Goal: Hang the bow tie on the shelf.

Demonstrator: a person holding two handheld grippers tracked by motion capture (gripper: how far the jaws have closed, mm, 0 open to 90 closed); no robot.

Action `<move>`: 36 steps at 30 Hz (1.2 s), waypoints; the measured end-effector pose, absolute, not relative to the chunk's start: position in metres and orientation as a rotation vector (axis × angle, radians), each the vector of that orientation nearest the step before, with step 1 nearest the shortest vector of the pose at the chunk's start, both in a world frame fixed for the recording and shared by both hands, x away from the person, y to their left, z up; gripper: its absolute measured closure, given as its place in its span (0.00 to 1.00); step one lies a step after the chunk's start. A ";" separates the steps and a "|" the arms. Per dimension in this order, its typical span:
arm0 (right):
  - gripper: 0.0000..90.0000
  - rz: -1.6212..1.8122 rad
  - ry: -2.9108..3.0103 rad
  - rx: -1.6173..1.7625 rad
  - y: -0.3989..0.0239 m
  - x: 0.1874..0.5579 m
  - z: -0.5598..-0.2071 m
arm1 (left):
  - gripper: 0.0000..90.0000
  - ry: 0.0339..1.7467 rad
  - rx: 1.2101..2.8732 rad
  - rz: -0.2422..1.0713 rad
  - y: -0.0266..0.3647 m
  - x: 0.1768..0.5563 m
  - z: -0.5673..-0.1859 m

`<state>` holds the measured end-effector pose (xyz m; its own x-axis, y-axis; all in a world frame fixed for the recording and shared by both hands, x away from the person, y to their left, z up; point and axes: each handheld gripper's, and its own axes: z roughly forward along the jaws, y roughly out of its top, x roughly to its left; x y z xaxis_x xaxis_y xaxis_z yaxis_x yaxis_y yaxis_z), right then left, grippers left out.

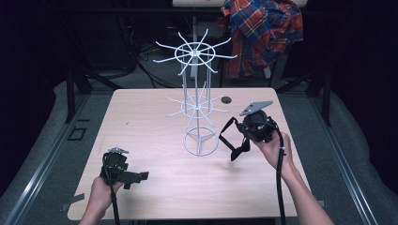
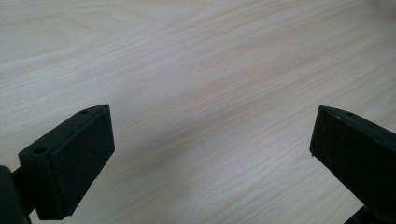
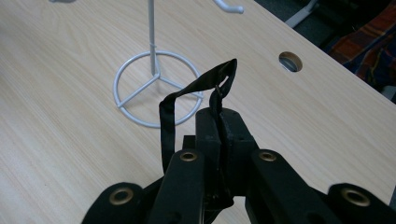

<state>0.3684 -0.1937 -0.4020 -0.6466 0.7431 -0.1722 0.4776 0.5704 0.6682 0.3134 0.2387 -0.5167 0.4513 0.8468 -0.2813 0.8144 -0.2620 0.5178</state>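
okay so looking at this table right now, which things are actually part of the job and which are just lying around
Likely in use:
right gripper, shut on a black bow tie
white wire rack
left gripper, open over the table

Lying about:
plaid shirt behind the table

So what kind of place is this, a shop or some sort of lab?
Probably a lab or recording studio, not a shop: a bare wooden table ringed by dark curtains, cables on the floor behind it, and a person working two hand-held grippers beside an empty white wire rack. A plaid shirt hangs behind.
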 end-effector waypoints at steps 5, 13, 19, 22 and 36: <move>0.97 0.827 2.354 0.963 -0.193 0.369 -0.395 | 0.00 1.379 2.097 0.071 0.238 0.314 -0.517; 0.97 0.835 2.347 0.928 -0.190 0.368 -0.386 | 0.00 1.369 2.110 0.063 0.235 0.316 -0.517; 0.97 0.852 2.333 0.900 -0.187 0.368 -0.379 | 0.00 1.369 2.108 0.062 0.237 0.315 -0.517; 0.97 0.853 2.332 0.893 -0.185 0.370 -0.376 | 0.00 1.368 2.109 0.063 0.237 0.315 -0.517; 0.96 0.862 2.310 0.962 -0.187 0.392 -0.384 | 0.00 1.362 2.108 0.055 0.236 0.314 -0.517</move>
<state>0.3921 -0.1868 -0.3841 -0.6318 0.7509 -0.1920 0.4417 0.5523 0.7070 0.3142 0.2363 -0.5175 0.4671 0.8364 -0.2868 0.8104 -0.2752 0.5173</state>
